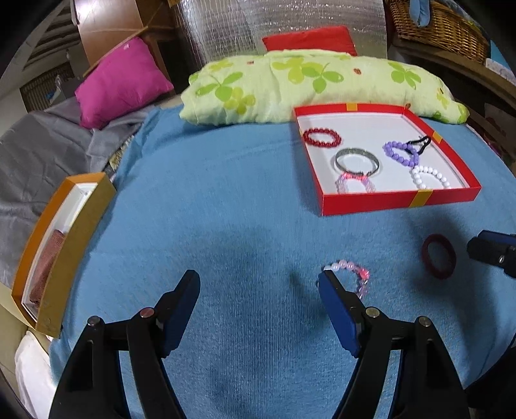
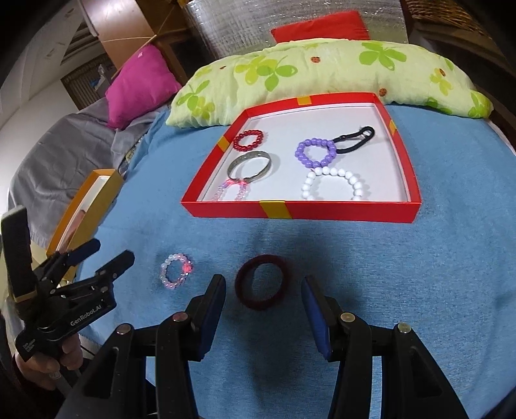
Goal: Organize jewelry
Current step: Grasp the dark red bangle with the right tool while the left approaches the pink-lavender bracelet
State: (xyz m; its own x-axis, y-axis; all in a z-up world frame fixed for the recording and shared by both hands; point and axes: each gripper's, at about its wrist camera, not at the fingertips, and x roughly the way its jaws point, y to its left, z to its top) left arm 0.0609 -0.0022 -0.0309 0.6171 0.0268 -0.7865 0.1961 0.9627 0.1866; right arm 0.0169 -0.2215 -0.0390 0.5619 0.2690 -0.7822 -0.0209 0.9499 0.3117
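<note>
A red tray [image 1: 400, 203] [image 2: 300, 211] on the blue blanket holds several pieces: a red bead bracelet [image 1: 322, 138], a silver bangle [image 1: 356, 161], a purple bead bracelet [image 2: 316, 153], a white bead bracelet [image 2: 335, 183], a pink bead bracelet and a black hair tie. Outside it lie a pink-white bead bracelet [image 1: 353, 275] [image 2: 176, 270] and a dark red ring band [image 1: 439, 256] [image 2: 260, 282]. My left gripper [image 1: 258, 283] [image 2: 109, 253] is open and empty, its right finger beside the pink-white bracelet. My right gripper [image 2: 264, 287] is open, its fingers either side of the dark red band.
An orange box [image 1: 61, 245] with white lining sits at the left edge of the blanket. A green leaf-print pillow [image 1: 306, 87], a magenta cushion [image 1: 122, 80] and a red cushion lie behind the tray. A wicker basket [image 1: 441, 25] stands at the back right.
</note>
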